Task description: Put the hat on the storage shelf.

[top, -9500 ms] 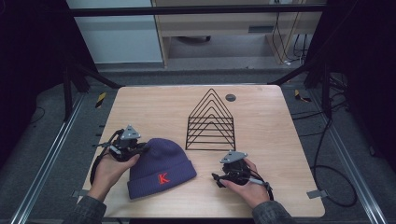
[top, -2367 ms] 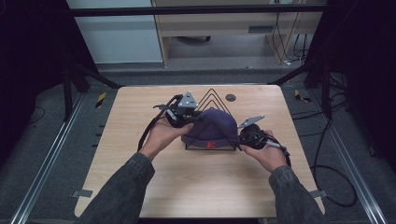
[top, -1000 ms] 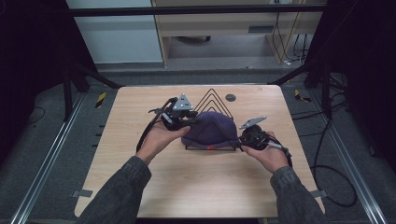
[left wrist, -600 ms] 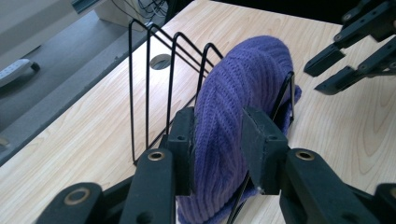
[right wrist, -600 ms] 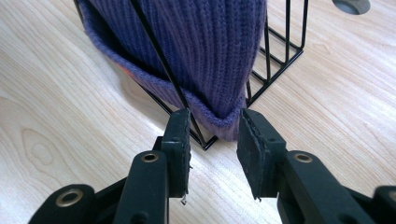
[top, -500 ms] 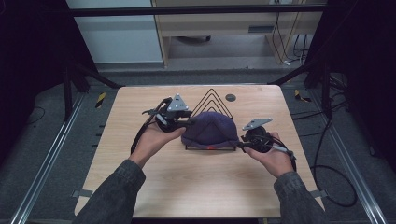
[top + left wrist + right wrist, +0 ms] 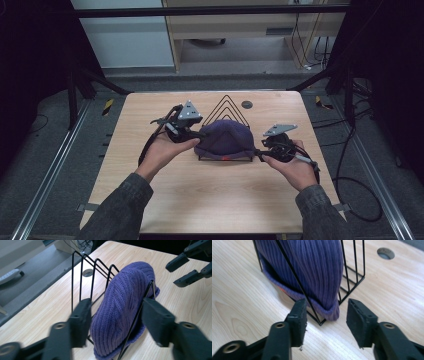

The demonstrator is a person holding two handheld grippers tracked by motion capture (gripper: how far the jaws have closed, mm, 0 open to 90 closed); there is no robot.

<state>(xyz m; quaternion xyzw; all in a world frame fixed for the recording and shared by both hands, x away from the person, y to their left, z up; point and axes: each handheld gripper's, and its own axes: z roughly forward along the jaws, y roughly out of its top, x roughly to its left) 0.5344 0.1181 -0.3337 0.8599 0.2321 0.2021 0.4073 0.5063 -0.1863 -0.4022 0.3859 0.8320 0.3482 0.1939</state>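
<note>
Dim room; pale wood table (image 7: 210, 200) inside a dark metal frame, grey floor around, light cabinet and open shelf unit beyond the far edge. Yellow-black tape marks on the floor off both far corners. Cables hanging and coiled at far right.

Black wire rack (image 7: 226, 107) of nested triangles standing mid-table, toward the far side. Purple knit beanie (image 7: 225, 140) draped over the near end of the rack, wires running through and across the knit; brim down near the table, a bit of orange-red showing at the near lower edge. Round grommet hole (image 7: 246, 104) in the tabletop just behind and right of the rack.

Left gripper (image 7: 192, 134) held just left of the rack, beside the beanie; grey three-cornered plate on top, cable looping down toward the sleeve. Jaws spread wide in the left gripper view, straddling the rack's end and the beanie, gripping nothing. Contact with wire or knit: cannot tell.

Right gripper (image 7: 257, 151) just right of the rack, low by its near corner. Jaws parted, nothing between them but the rack's corner wire and the brim edge, close in front; no grip.
</note>
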